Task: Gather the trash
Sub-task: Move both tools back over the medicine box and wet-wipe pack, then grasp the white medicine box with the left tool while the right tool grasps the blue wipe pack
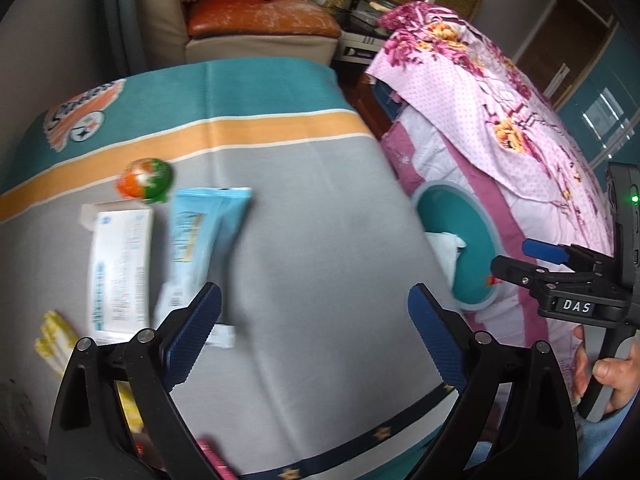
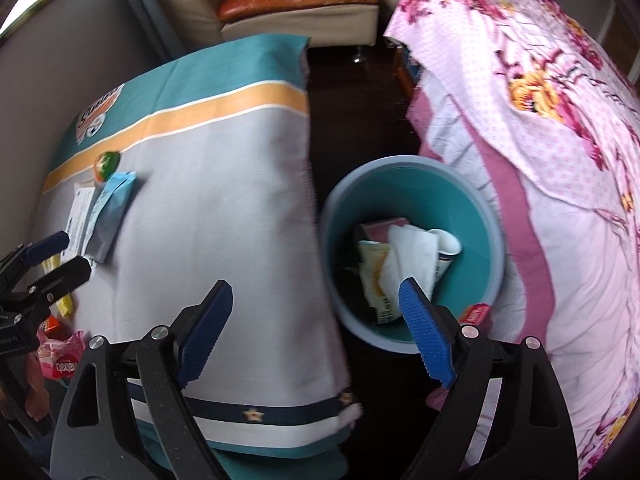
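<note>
A teal bin (image 2: 476, 208) stands on the floor between table and bed, holding papers, a cup and wrappers; it also shows in the left wrist view (image 1: 452, 216). On the cloth-covered table lie a light blue wrapper (image 1: 200, 240), a white box (image 1: 120, 268), an orange-green round wrapper (image 1: 146, 180) and yellow packets (image 1: 54, 344). My left gripper (image 1: 316, 320) is open and empty above the table, right of the blue wrapper. My right gripper (image 2: 316, 320) is open and empty, over the table edge and the bin's near rim; it also shows in the left wrist view (image 1: 520, 260).
A bed with a pink floral cover (image 2: 540, 140) is right of the bin. A sofa (image 1: 260, 28) stands behind the table. Pink and orange packets (image 2: 60, 356) lie at the table's near left corner. A grey wall (image 2: 80, 60) runs along the table's left side.
</note>
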`<act>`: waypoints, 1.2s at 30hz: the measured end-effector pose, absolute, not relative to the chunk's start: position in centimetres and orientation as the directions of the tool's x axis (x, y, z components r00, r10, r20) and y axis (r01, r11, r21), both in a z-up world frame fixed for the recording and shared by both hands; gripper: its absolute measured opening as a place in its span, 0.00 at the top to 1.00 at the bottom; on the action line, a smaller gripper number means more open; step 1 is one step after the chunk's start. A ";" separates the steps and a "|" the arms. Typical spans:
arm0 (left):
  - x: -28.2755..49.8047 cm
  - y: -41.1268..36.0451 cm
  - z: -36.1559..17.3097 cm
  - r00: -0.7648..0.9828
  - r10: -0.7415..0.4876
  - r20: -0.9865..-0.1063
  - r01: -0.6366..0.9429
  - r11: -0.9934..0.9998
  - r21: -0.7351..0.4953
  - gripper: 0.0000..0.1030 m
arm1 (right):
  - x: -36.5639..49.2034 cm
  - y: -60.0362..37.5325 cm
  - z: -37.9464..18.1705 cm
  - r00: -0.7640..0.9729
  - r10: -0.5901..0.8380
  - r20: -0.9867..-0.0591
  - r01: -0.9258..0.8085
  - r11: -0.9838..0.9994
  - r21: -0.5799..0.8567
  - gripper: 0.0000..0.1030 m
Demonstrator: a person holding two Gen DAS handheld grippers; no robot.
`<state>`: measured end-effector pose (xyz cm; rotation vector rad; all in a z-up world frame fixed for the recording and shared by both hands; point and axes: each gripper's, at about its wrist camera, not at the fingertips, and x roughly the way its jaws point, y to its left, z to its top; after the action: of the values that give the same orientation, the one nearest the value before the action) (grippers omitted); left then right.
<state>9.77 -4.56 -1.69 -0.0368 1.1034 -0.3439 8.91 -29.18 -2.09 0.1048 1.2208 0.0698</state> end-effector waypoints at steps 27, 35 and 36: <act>11.7 17.6 -5.3 0.439 -0.174 -0.881 -0.045 0.976 -0.215 0.08 | 17.4 -6.1 -5.3 0.168 0.211 -0.963 -0.264 0.951 0.162 0.21; 11.9 18.4 -6.0 0.425 -0.187 -0.886 -0.056 0.971 -0.232 0.08 | 19.0 -4.7 -7.0 0.161 0.197 -0.967 -0.246 0.957 0.154 0.21; 11.9 18.4 -6.0 0.425 -0.188 -0.885 -0.056 0.971 -0.233 0.08 | 19.1 -4.6 -7.2 0.166 0.200 -0.966 -0.243 0.957 0.157 0.21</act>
<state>11.88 18.41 -6.03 -0.2417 1.1319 -0.0831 19.13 -4.65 -7.18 -0.0367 1.3687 0.3152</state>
